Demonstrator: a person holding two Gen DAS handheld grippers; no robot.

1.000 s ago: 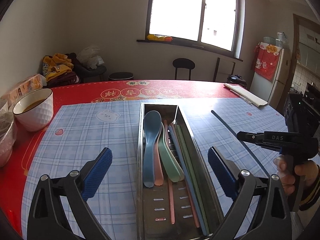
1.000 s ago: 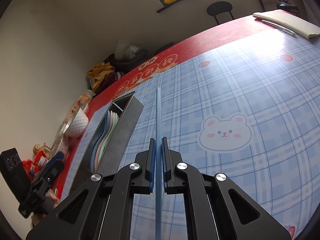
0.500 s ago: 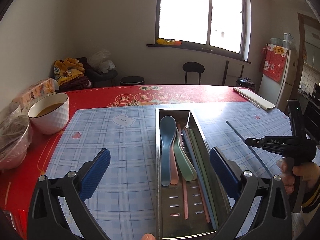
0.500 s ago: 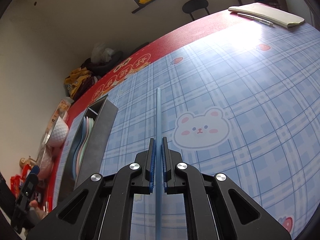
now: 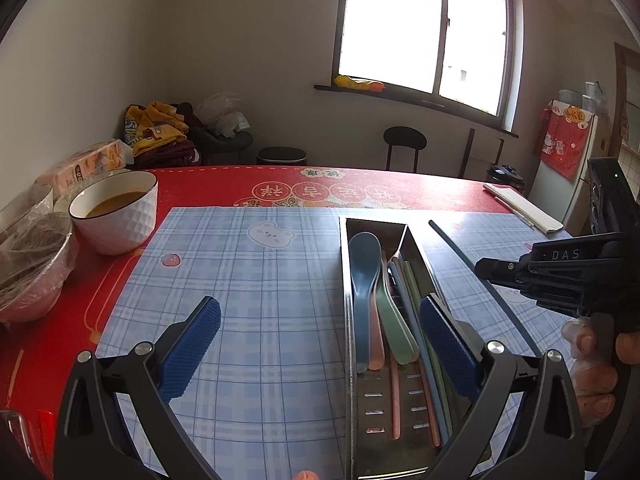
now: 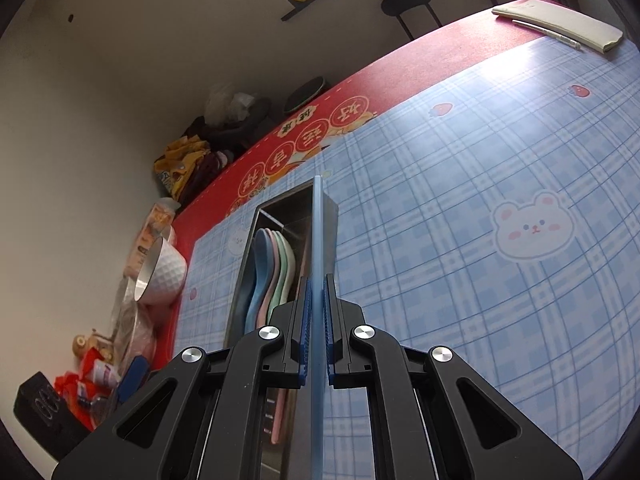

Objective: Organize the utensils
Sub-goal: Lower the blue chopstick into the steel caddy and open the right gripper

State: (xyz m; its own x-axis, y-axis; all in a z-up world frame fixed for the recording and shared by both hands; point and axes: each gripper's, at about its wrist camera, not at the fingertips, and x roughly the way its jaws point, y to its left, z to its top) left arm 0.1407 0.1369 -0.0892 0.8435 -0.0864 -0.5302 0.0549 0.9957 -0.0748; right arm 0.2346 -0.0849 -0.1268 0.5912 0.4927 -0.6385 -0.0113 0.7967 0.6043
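A steel utensil tray (image 5: 345,280) lies on the blue plaid mat and holds a blue spoon (image 5: 362,268), a pink spoon (image 5: 376,344), a green spoon (image 5: 394,332) and several chopsticks. My left gripper (image 5: 320,344) stands open just above the mat, its right finger over the tray. My right gripper (image 6: 317,292) is shut on a blue chopstick (image 6: 317,232), which hangs along the tray's (image 6: 330,216) right wall. From the left wrist view, the right gripper (image 5: 480,268) sits right of the tray and the blue chopstick (image 5: 452,246) slants above the mat.
A white bowl (image 5: 116,212) of brown liquid and a plastic-wrapped bowl (image 5: 32,264) stand at the table's left. A notebook with a pen (image 6: 560,28) lies at the far right corner. Bare plaid mat (image 6: 480,160) stretches right of the tray.
My right gripper has carried the blue chopstick left and up, from over the bare mat to above the tray's right wall. The left gripper has stayed open and drifted slightly.
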